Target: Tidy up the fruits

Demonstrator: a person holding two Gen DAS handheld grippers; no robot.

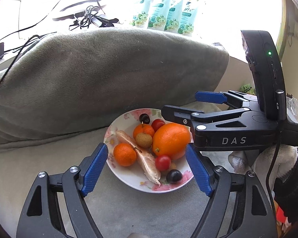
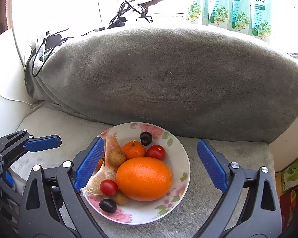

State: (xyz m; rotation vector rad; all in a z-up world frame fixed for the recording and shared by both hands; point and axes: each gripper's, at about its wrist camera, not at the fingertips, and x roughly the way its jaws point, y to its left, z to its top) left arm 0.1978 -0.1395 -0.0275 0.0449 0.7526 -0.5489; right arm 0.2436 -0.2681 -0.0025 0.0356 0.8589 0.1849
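A floral plate (image 1: pixel 129 180) (image 2: pixel 180 158) sits on a grey sofa seat and holds a big orange (image 1: pixel 170 139) (image 2: pixel 144 178), two mandarins (image 1: pixel 125 154) (image 2: pixel 133 150), a pomelo segment (image 1: pixel 143 158) (image 2: pixel 109 158), two cherry tomatoes (image 1: pixel 163 162) (image 2: pixel 108 187), longans (image 1: pixel 144 139) (image 2: pixel 117 157) and dark cherries (image 1: pixel 174 176) (image 2: pixel 107 205). My left gripper (image 1: pixel 147 168) is open and empty, hovering over the plate's near side. My right gripper (image 2: pixel 149 170) is open and empty, its fingers straddling the big orange above the plate. The right gripper also shows in the left wrist view (image 1: pixel 180 107), and one left finger shows in the right wrist view (image 2: pixel 42 143).
A grey plush back cushion (image 1: pixel 109 75) (image 2: pixel 168 79) rises right behind the plate. Detergent pouches (image 1: pixel 164 11) (image 2: pixel 232 8) and tangled cables (image 1: pixel 89 15) (image 2: pixel 129 11) lie on the bright ledge beyond. A gloved hand (image 1: pixel 278 158) holds the right gripper.
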